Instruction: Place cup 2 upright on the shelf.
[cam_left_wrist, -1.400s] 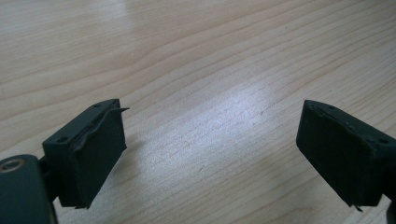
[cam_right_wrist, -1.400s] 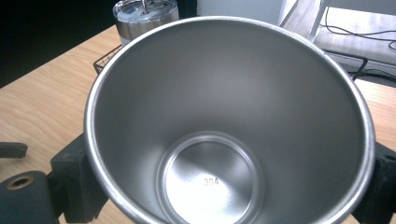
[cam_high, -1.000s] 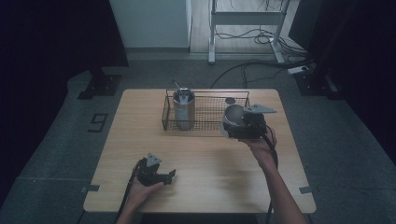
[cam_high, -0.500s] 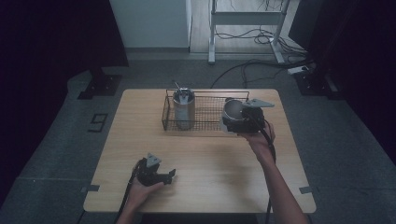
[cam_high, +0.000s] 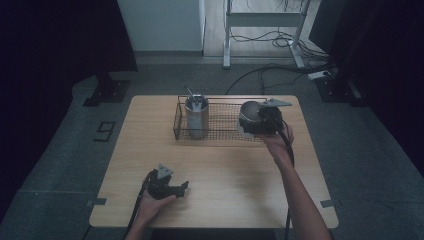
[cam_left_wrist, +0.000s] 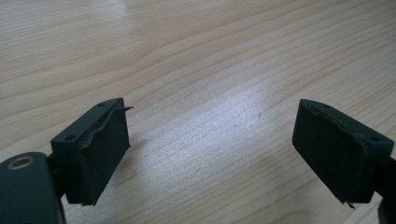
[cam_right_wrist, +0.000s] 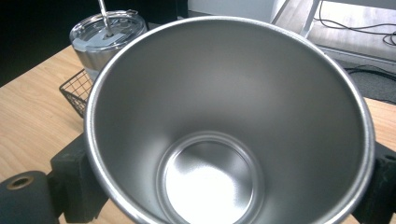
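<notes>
Cup (cam_right_wrist: 224, 135) clamped in right hand-held gripper (cam_high: 260, 121).
It hangs over the basket's (cam_high: 225, 131) right end; left hand-held gripper (cam_high: 170, 187) gapes, empty.

Your high view looks forward and down from above your side, taking in the whole surface (cam_high: 215, 165) at mid frame and the floor beyond at the top. Your left gripper view sits very close to the wood, looking along the left claw (cam_left_wrist: 210, 140) at bare grain. Your right gripper view looks straight down into the open steel cup (cam_right_wrist: 224, 130) at close range. It shares the wire basket (cam_right_wrist: 77, 91) and lidded tumbler (cam_right_wrist: 105, 35), at its upper left, with the high view.
</notes>
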